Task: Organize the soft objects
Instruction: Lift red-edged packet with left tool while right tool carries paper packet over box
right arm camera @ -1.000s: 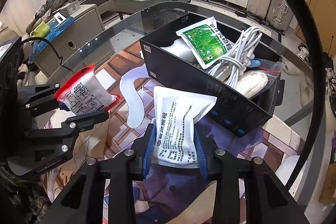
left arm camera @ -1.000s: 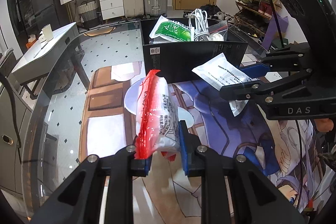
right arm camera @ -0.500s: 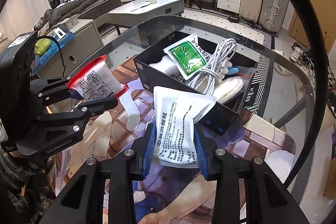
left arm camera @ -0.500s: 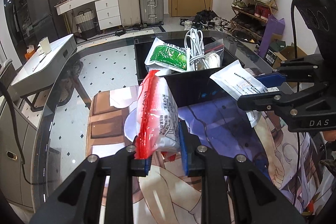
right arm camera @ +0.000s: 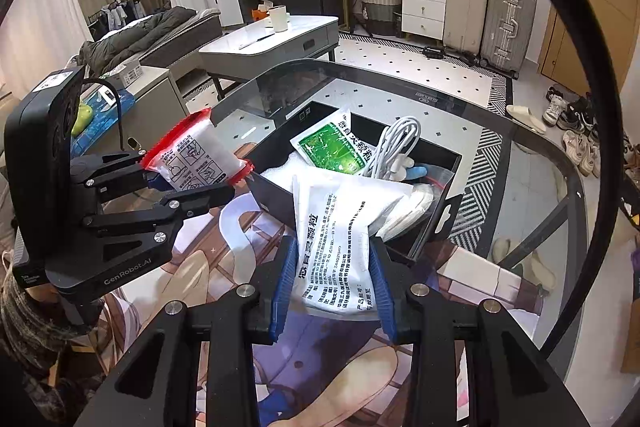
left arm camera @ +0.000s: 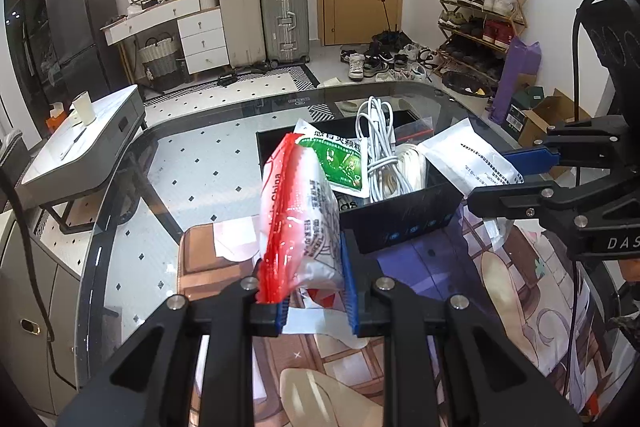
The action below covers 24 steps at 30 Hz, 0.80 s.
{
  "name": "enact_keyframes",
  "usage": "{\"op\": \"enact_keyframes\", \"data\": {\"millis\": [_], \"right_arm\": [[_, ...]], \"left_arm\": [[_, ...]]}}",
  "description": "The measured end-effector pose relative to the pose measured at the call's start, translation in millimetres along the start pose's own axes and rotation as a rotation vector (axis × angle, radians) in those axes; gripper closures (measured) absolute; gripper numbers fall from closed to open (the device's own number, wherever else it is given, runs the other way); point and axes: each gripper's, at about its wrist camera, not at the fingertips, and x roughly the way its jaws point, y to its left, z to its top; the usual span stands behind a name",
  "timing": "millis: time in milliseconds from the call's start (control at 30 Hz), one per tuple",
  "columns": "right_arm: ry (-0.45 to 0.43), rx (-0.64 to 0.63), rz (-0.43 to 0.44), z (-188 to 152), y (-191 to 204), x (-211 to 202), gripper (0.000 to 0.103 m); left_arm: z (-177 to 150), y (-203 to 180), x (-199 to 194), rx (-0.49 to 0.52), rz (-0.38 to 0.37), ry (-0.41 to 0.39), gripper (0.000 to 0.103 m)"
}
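Observation:
My left gripper (left arm camera: 314, 283) is shut on a red-edged white pouch (left arm camera: 300, 211) and holds it in the air just left of the black box (left arm camera: 404, 223); the pouch also shows in the right wrist view (right arm camera: 194, 159). My right gripper (right arm camera: 332, 279) is shut on a white printed packet (right arm camera: 340, 235) and holds it above the box's near wall (right arm camera: 276, 203); that packet also shows in the left wrist view (left arm camera: 472, 155). The box holds a green sachet (right arm camera: 332, 147), a coiled white cable (right arm camera: 396, 143) and a zip bag.
The box stands on a printed mat (left arm camera: 440, 267) on a glass table (left arm camera: 192, 155). The table's curved edge (right arm camera: 572, 179) runs close behind the box. A white side table (left arm camera: 84, 147) stands to the left, below table height.
Both grippers have risen and moved toward the box with their packets. The box interior now shows from higher up, and the white packet now overlaps the box's near wall.

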Motion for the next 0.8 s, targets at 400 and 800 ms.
{"op": "enact_keyframes", "data": {"millis": [400, 800], "right_arm": [[-0.042, 0.028, -0.002, 23, -16, -1, 0.067], [-0.063, 0.041, 0.006, 46, -30, 9, 0.067]], "left_arm": [[27, 1, 12, 0.017, -0.012, -0.018, 0.083], [50, 3, 27, 0.034, -0.013, -0.033, 0.083]]}}
